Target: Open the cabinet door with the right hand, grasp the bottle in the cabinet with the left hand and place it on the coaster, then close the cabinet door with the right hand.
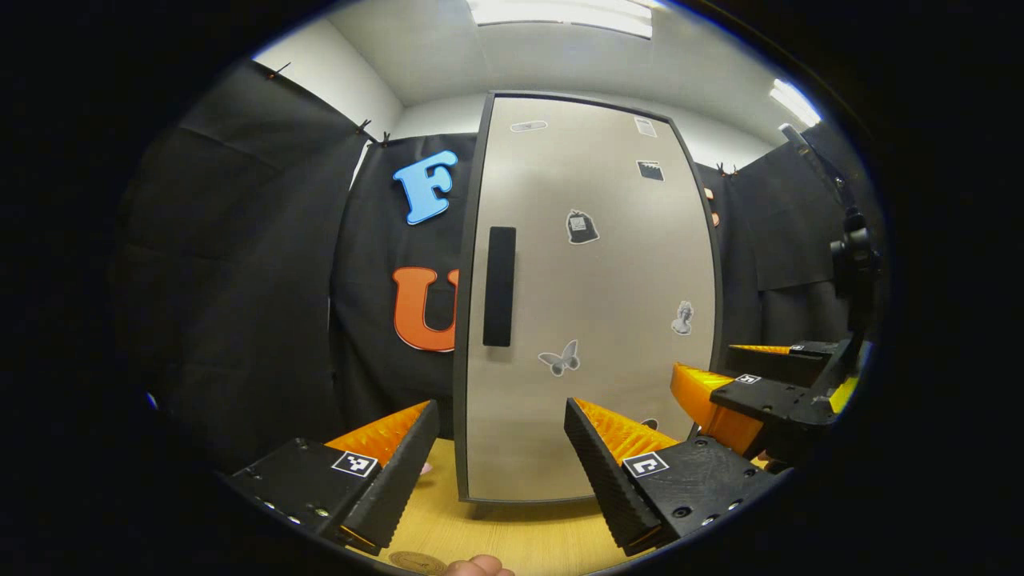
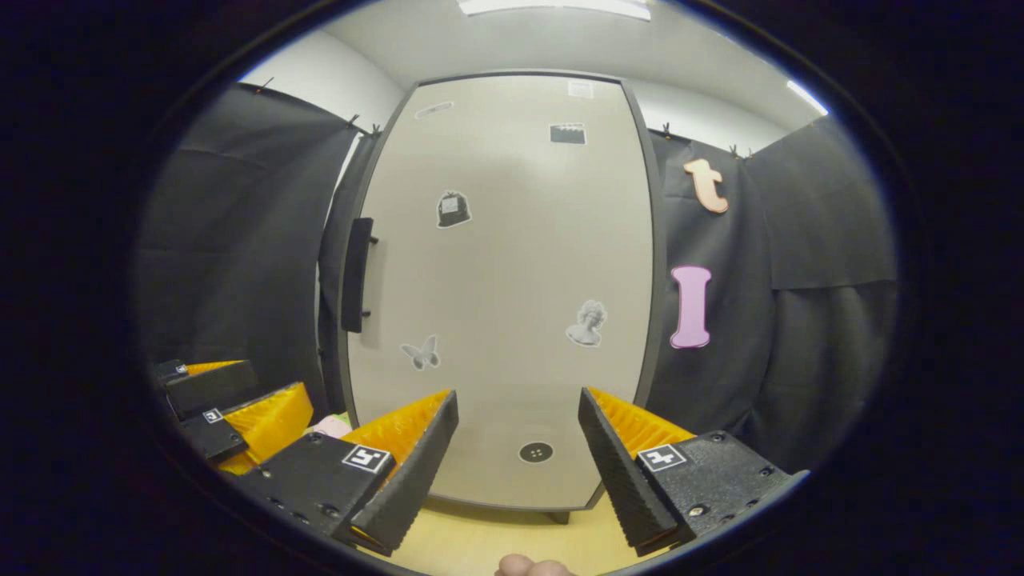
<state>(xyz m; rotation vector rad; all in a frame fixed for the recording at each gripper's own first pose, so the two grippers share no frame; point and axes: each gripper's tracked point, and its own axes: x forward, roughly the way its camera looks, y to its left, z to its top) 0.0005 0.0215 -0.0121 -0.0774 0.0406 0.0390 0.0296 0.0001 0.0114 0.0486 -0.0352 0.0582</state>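
Wooden desk (image 1: 512,536): cabinet door (image 1: 592,304) closed, handle (image 1: 499,286) at 9 o'clock; left tongs (image 1: 502,448) and right tongs (image 2: 518,436) spread, empty.

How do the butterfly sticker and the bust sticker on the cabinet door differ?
The butterfly sticker sits nearer the handle; the bust sticker sits nearer the opposite edge. The butterfly spreads wide, the bust stands taller and slightly higher. Both are grey stickers on the closed door.

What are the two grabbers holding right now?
Nothing. The left gripper and the right gripper are both open with empty gaps, short of the shut cabinet door. Its handle is untouched.
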